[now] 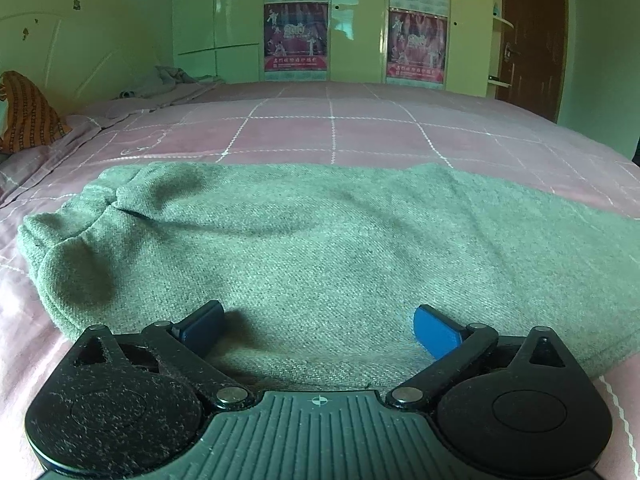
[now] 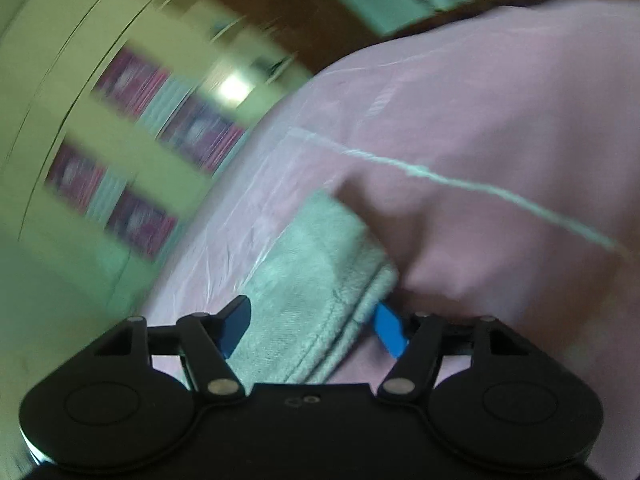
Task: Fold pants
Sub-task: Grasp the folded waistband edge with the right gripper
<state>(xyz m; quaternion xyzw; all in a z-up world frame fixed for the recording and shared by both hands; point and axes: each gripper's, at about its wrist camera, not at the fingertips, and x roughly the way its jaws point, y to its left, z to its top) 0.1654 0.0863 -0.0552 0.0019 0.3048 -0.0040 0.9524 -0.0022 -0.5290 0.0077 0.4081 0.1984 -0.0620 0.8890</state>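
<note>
1. The grey-green pants (image 1: 320,248) lie flat across a bed under a pink checked bedspread (image 1: 332,132), one bunched end toward the left of the left wrist view
2. The left gripper (image 1: 318,328) hangs low over the near edge of the pants, its blue fingers (image 1: 434,330) spread wide with nothing pinched (cloth lies under the gap, not pressed by either pad)
3. The right gripper (image 2: 314,330) sits at a hemmed edge of the pants (image 2: 316,280), with that edge between its fingers (image 2: 388,330); the gap is middling, and the blur hides whether the pads press the cloth
4. The right wrist view is tilted and smeared
5. Behind the bed stand green cupboards carrying posters (image 1: 296,36), with a brown door (image 1: 532,36) to the right
6. An orange patterned pillow (image 1: 28,112) rests at the bed's far left
</note>
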